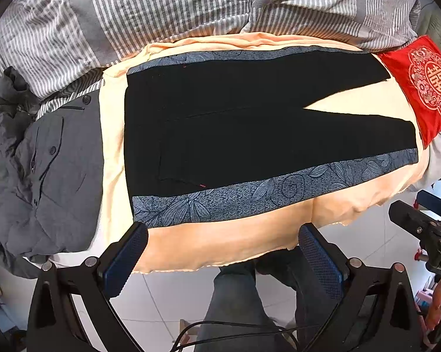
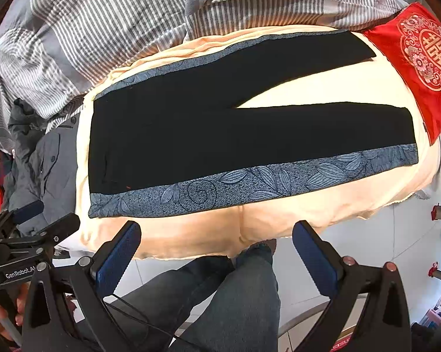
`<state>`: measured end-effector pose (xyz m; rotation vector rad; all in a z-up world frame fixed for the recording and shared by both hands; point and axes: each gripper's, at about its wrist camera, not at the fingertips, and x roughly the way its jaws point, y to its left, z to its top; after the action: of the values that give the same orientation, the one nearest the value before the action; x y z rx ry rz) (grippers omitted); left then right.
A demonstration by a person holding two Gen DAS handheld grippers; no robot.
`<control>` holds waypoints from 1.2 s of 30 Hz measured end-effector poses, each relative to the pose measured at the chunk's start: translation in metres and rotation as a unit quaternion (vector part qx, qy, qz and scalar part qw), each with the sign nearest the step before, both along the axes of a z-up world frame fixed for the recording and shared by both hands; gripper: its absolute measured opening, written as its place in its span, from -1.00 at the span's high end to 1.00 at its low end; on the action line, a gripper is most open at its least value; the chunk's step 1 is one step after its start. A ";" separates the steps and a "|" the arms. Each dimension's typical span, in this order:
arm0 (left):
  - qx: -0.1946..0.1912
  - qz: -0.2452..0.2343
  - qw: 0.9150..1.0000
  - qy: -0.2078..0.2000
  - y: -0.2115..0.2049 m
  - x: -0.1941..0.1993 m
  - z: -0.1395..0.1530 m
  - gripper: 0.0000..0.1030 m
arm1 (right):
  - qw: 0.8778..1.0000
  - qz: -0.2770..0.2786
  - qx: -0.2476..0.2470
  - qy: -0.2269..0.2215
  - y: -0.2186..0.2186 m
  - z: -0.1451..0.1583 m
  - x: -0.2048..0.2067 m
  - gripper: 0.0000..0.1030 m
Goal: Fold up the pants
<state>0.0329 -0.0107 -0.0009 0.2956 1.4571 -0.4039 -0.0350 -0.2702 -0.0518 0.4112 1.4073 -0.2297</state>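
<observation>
Black pants (image 1: 235, 123) with blue leaf-patterned side stripes lie flat on a peach blanket (image 1: 220, 243), waist at the left, both legs spread toward the right. They also show in the right wrist view (image 2: 220, 135). My left gripper (image 1: 223, 234) is open and empty, held above the blanket's near edge, short of the pants. My right gripper (image 2: 217, 231) is open and empty, also above the near edge. The right gripper's body shows at the right of the left wrist view (image 1: 425, 228). The left gripper's body shows at the left of the right wrist view (image 2: 21, 234).
A grey garment (image 1: 50, 170) with buttons lies left of the blanket. A red embroidered cushion (image 1: 425, 85) sits at the right by the pant cuffs. A striped grey duvet (image 1: 161, 14) is bunched behind. The person's jeans-clad legs (image 2: 235, 299) stand on white floor tiles below.
</observation>
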 end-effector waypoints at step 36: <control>-0.002 0.075 0.997 -0.012 0.034 -0.002 -0.016 -1.00 | 0.999 0.036 -0.012 0.026 0.014 -0.014 0.006 -1.00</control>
<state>0.0311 0.0230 -0.0166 0.1859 1.4441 -0.2811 -0.0290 -0.2557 -0.0661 0.3370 1.4662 -0.1994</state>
